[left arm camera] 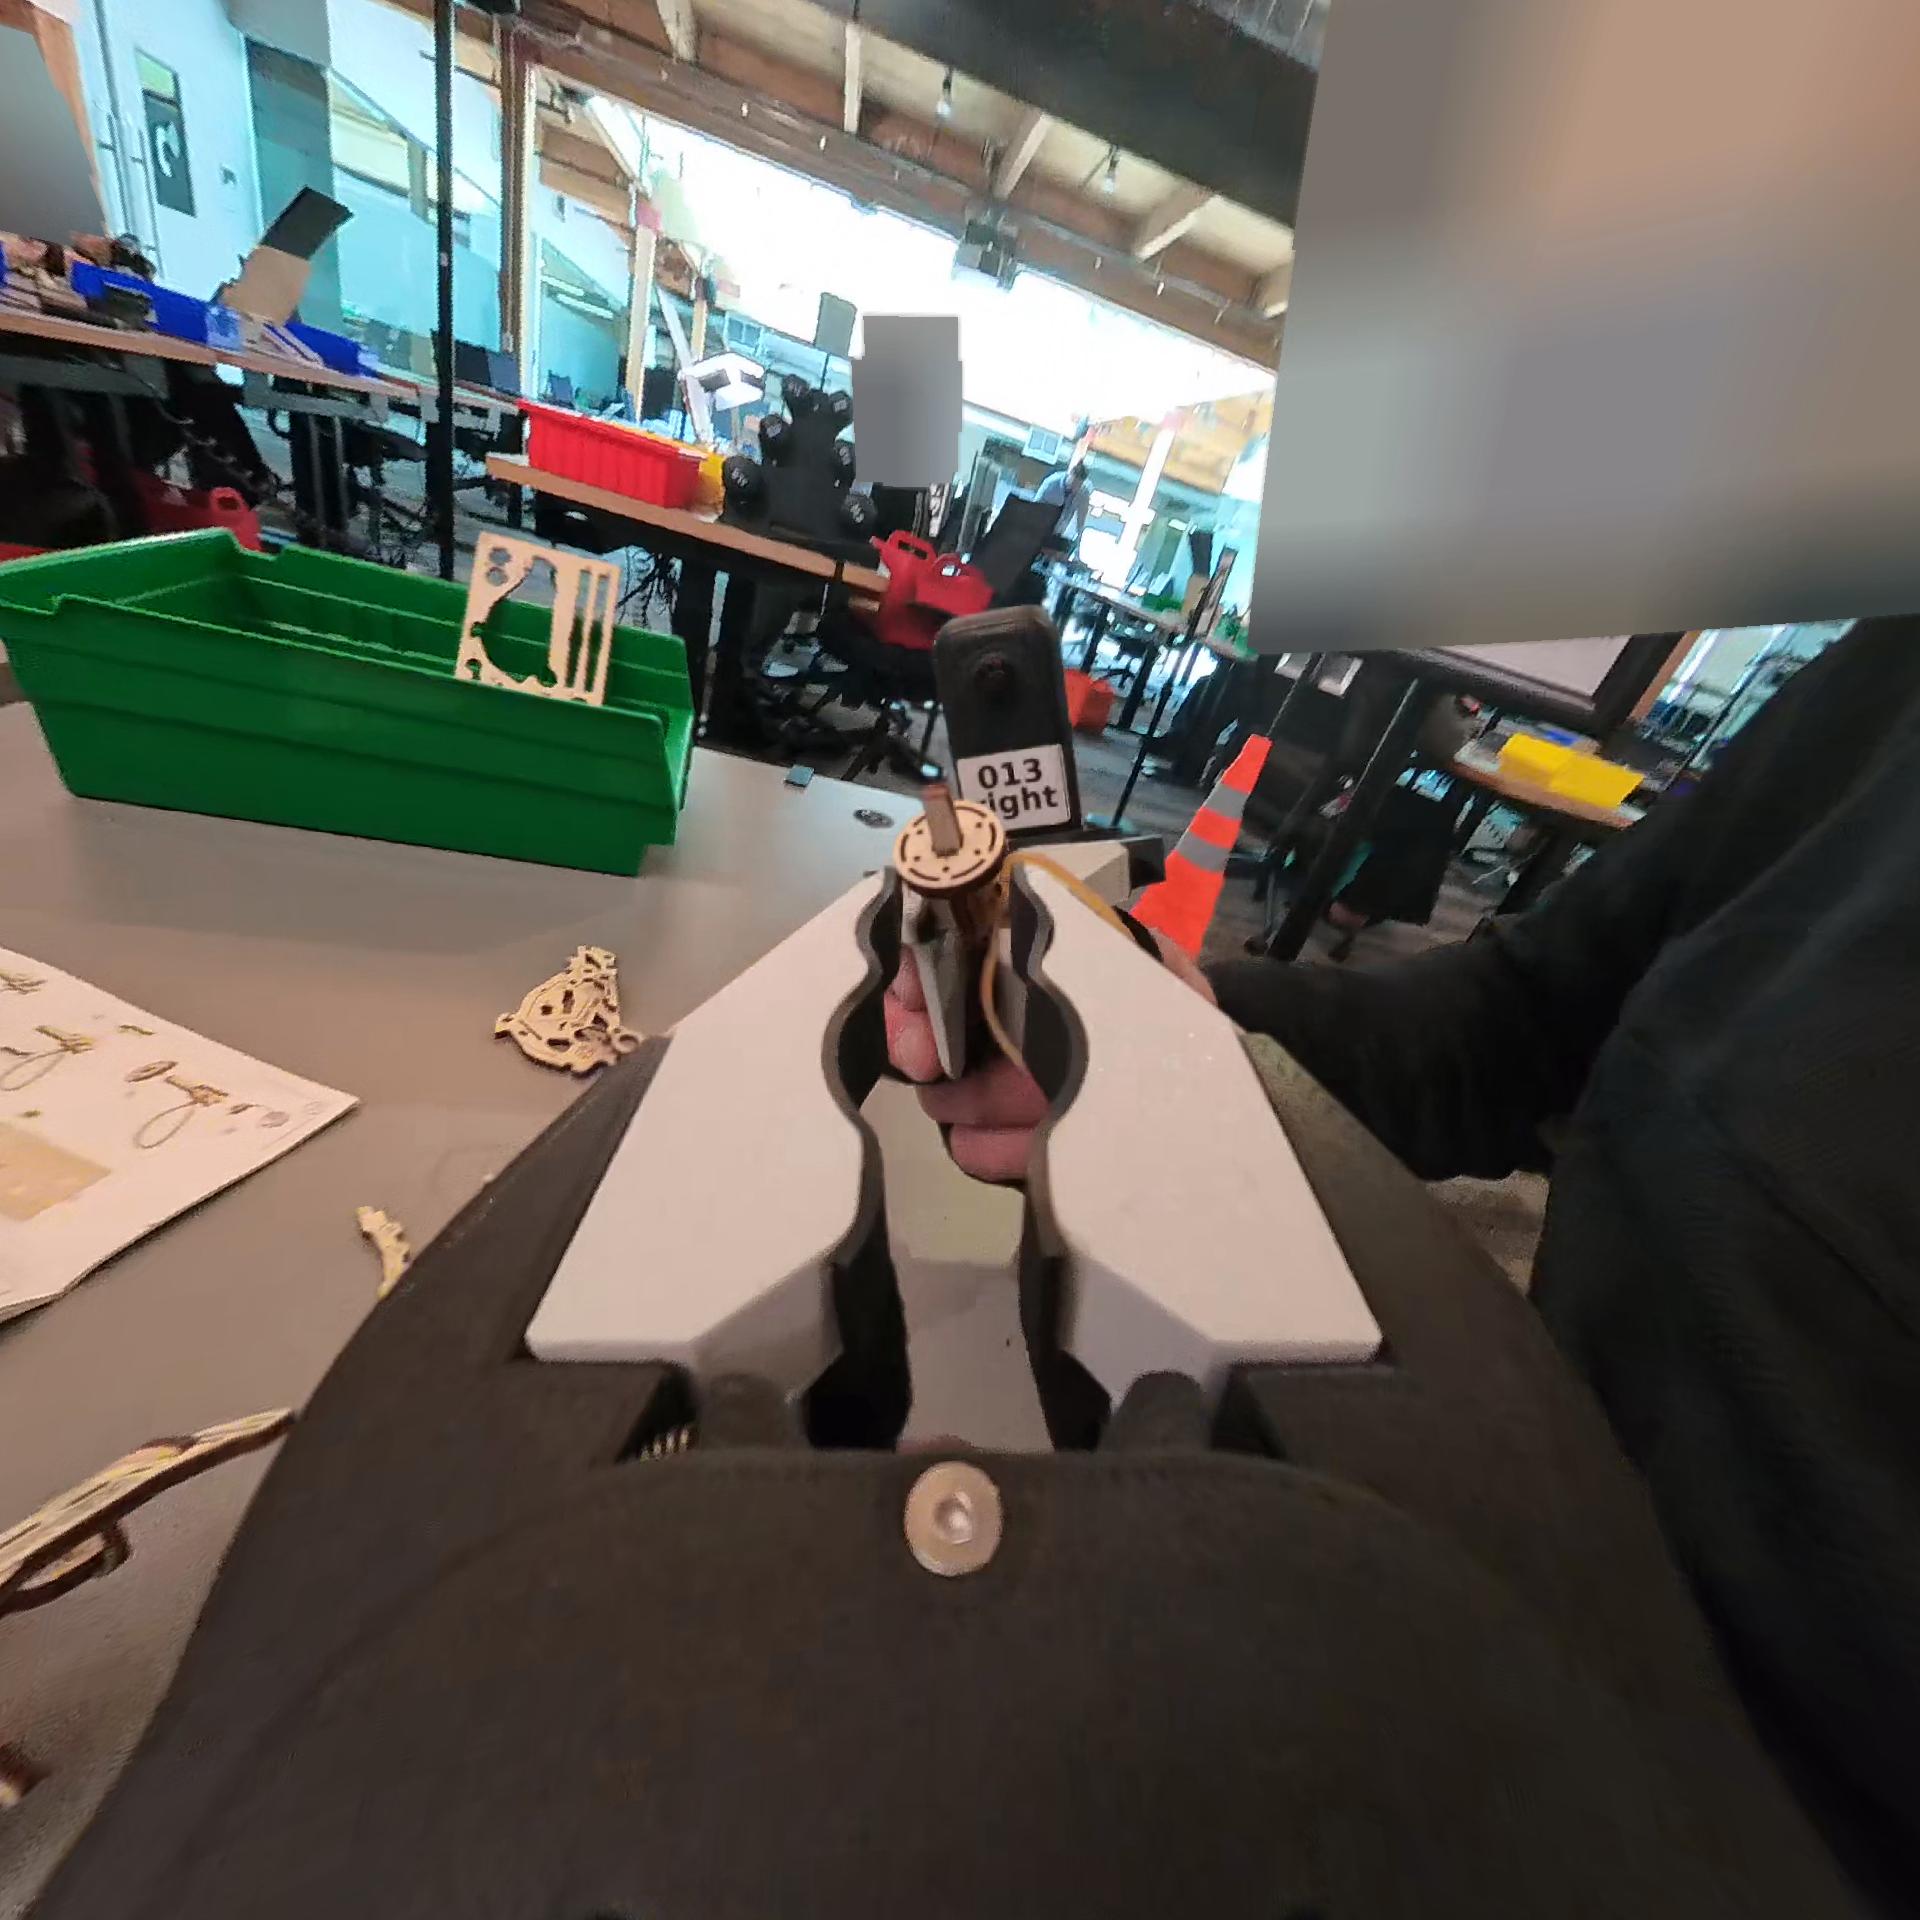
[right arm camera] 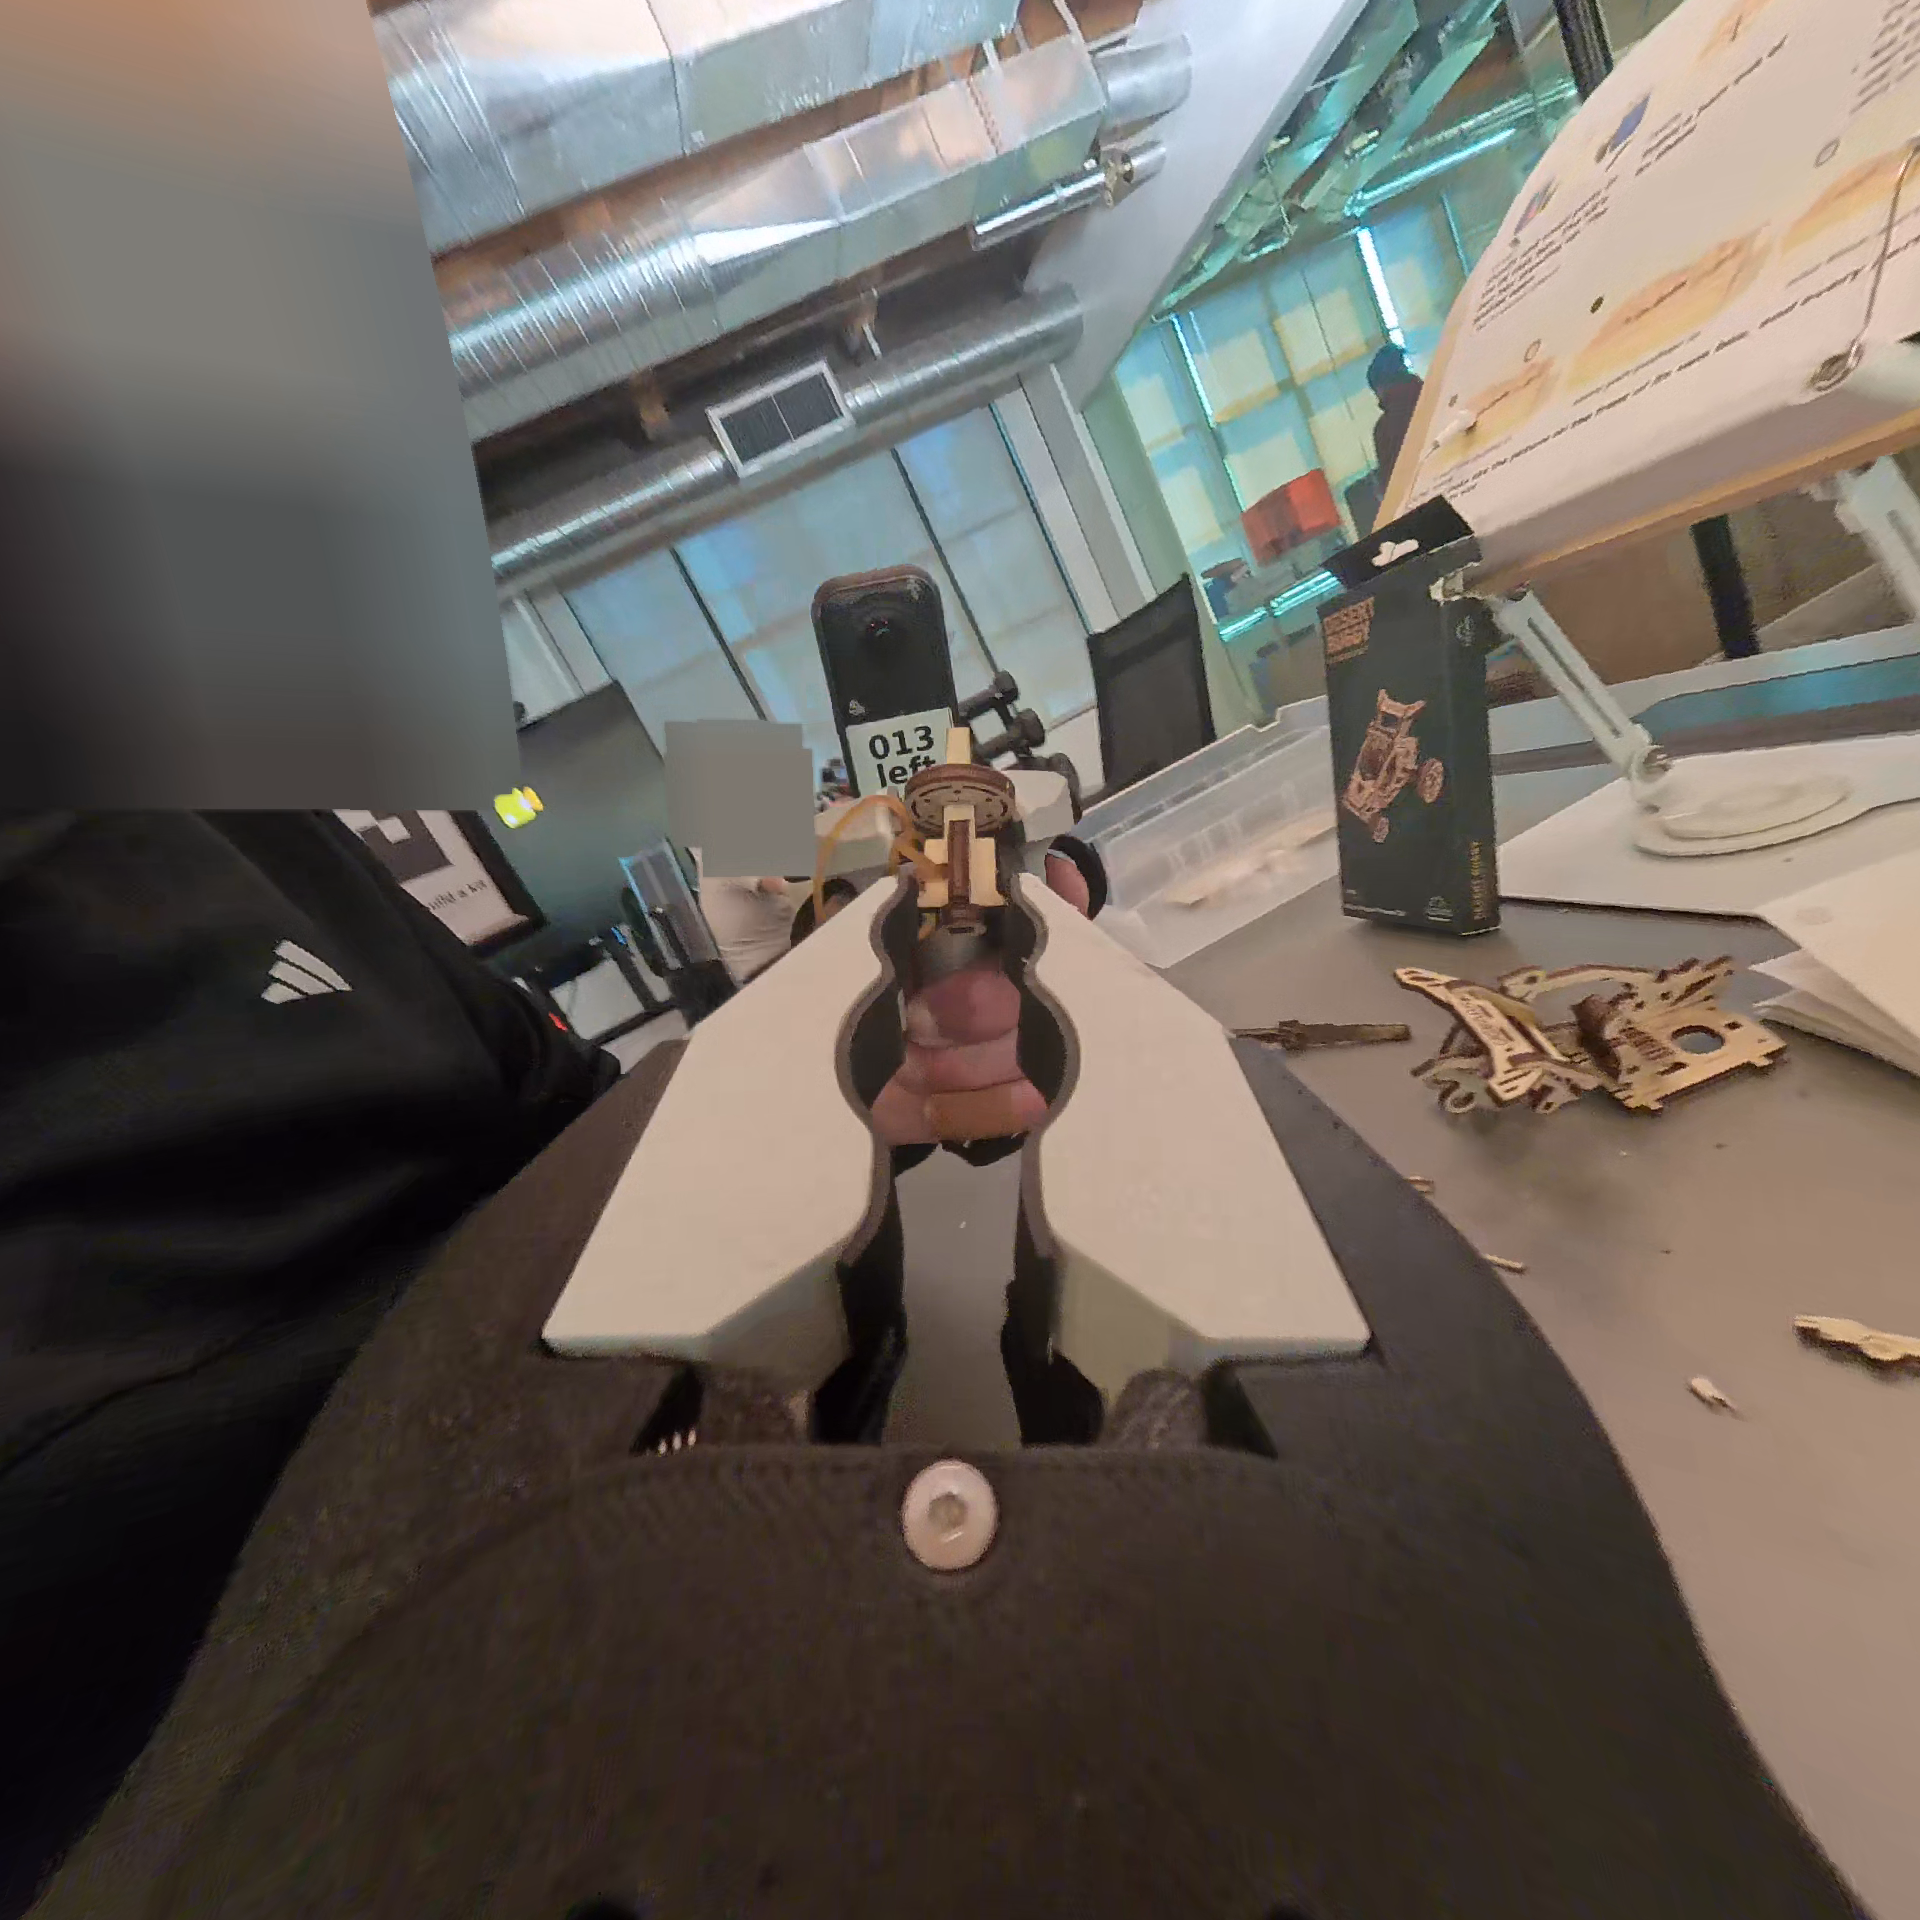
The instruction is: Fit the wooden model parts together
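Observation:
A small wooden assembly [left arm camera: 951, 852] with a round slotted disc on top is held above the grey table, between my two grippers, which face each other. A yellow rubber band [left arm camera: 997, 987] loops off it. My left gripper [left arm camera: 951, 899] is shut on the assembly at its fingertips. In the right wrist view the same assembly [right arm camera: 961, 821] shows a pale cross-shaped piece on its front, and my right gripper [right arm camera: 961, 899] is shut on it from the opposite side. The person's hand shows behind each pair of fingers.
A green bin [left arm camera: 343, 727] holds an emptied wooden sheet at back left. An instruction sheet [left arm camera: 114, 1122] and loose wooden parts [left arm camera: 569, 1013] lie on the left. The right has a pile of wooden parts [right arm camera: 1590, 1029], the model's box [right arm camera: 1408, 769], a clear tray [right arm camera: 1216, 831] and a booklet stand [right arm camera: 1683, 260]. The tips of both grippers are at nearly the same place.

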The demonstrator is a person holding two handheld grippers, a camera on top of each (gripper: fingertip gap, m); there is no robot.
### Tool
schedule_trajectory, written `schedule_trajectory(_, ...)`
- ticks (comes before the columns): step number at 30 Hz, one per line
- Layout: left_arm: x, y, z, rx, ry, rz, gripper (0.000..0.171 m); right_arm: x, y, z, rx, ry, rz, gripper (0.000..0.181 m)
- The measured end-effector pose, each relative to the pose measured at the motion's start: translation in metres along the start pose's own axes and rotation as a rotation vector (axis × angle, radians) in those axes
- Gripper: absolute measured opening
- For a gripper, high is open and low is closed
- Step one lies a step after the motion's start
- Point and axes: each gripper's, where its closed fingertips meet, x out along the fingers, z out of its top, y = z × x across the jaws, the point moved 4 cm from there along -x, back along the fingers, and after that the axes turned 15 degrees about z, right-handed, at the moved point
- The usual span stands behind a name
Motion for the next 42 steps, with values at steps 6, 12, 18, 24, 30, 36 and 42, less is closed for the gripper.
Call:
schedule_trajectory(6,-0.003,0.004,-0.001,-0.052,-0.050,-0.056,0.000,0.007,0.000,-0.002,-0.055,0.088,-0.056,0.013)
schedule_trajectory(12,-0.001,0.011,-0.001,-0.102,-0.054,-0.072,0.000,0.007,-0.003,0.003,-0.086,0.132,-0.148,0.013)
schedule_trajectory(18,0.005,0.023,-0.006,-0.103,-0.001,0.025,0.022,0.001,-0.018,0.004,-0.208,0.350,-0.450,0.013)
schedule_trajectory(24,0.016,0.033,-0.011,-0.176,0.046,0.047,0.010,0.004,-0.024,0.005,-0.323,0.542,-0.595,0.013)
schedule_trajectory(30,0.021,0.032,-0.010,-0.130,0.020,0.048,0.009,0.002,-0.024,0.007,-0.419,0.594,-0.643,0.013)
schedule_trajectory(36,0.022,0.026,-0.014,0.073,0.019,0.100,0.008,-0.014,-0.014,0.001,-0.422,0.636,-0.608,0.028)
schedule_trajectory(42,0.030,-0.005,-0.044,0.616,0.096,0.248,0.009,-0.029,0.014,0.003,-0.393,0.537,-0.515,0.025)
